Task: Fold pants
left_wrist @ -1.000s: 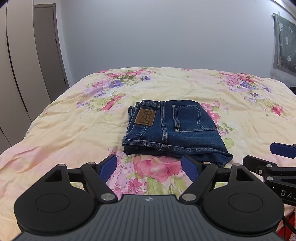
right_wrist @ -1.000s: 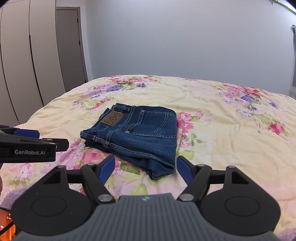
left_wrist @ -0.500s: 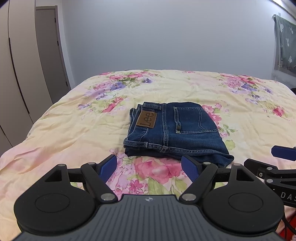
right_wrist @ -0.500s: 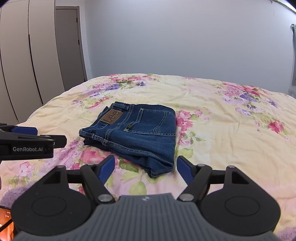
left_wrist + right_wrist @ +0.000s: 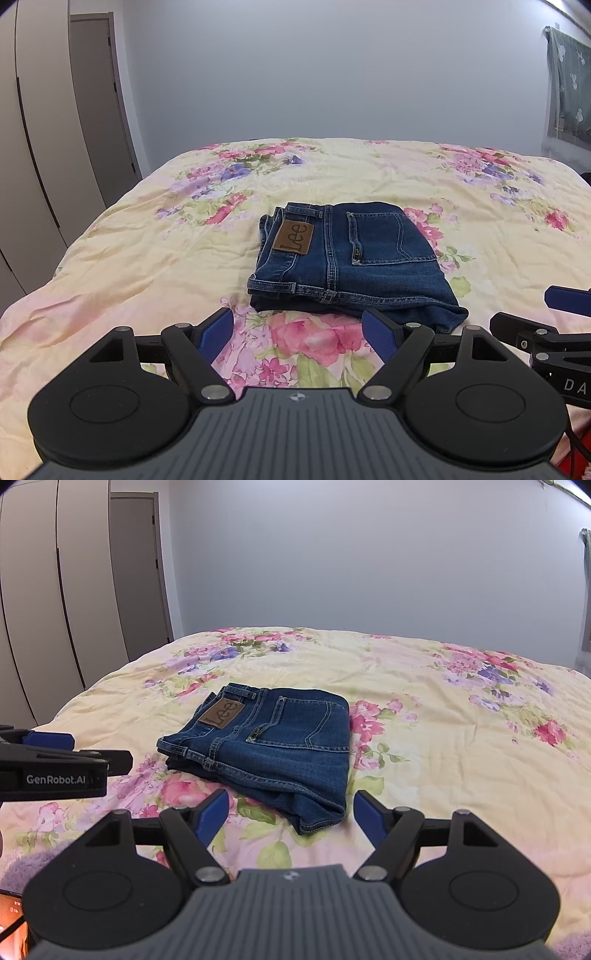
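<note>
two claws of mine, left gripper [image 5: 297, 332] and right gripper [image 5: 291, 812], both spread wide and holding nothing, folded jeans [image 5: 351, 254] lying flat on the floral bedspread [image 5: 147, 258] just ahead, untouched

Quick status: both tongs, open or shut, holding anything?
Left tongs: open, holding nothing, short of the folded jeans.
Right tongs: open, holding nothing, jeans' near corner between the tips' line of sight.
</note>
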### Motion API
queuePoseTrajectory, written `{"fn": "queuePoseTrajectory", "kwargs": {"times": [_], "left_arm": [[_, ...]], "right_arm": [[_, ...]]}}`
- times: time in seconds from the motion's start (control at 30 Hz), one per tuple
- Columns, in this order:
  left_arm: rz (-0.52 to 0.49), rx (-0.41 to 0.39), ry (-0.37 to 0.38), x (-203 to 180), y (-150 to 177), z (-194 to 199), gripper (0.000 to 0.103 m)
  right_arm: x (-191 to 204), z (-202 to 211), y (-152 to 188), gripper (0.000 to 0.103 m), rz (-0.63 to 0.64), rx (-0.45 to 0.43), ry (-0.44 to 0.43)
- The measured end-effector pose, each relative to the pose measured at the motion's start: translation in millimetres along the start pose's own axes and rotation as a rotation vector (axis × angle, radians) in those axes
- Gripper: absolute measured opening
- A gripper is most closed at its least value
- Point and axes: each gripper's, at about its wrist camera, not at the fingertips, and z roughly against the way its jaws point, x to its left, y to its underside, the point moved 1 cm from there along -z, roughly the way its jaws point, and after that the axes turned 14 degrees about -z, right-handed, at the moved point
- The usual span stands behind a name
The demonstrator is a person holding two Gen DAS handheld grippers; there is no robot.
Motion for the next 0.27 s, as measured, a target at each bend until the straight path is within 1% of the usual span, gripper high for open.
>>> {"fn": "queuePoseTrajectory", "kwargs": {"times": [0.17,0.27], "left_arm": [[-0.004,-0.001,0.004,-1.9,1.4,0.4,0.092],[0.01,0.002,0.003,-0.8,4.1,-1.8,0.092]], "right_arm": [[0.2,-0.1,0.0,0.071,0.0,0.0,0.0],[0.3,-0.2,0.1,0.071,0.0,0.001,0.0]]}}
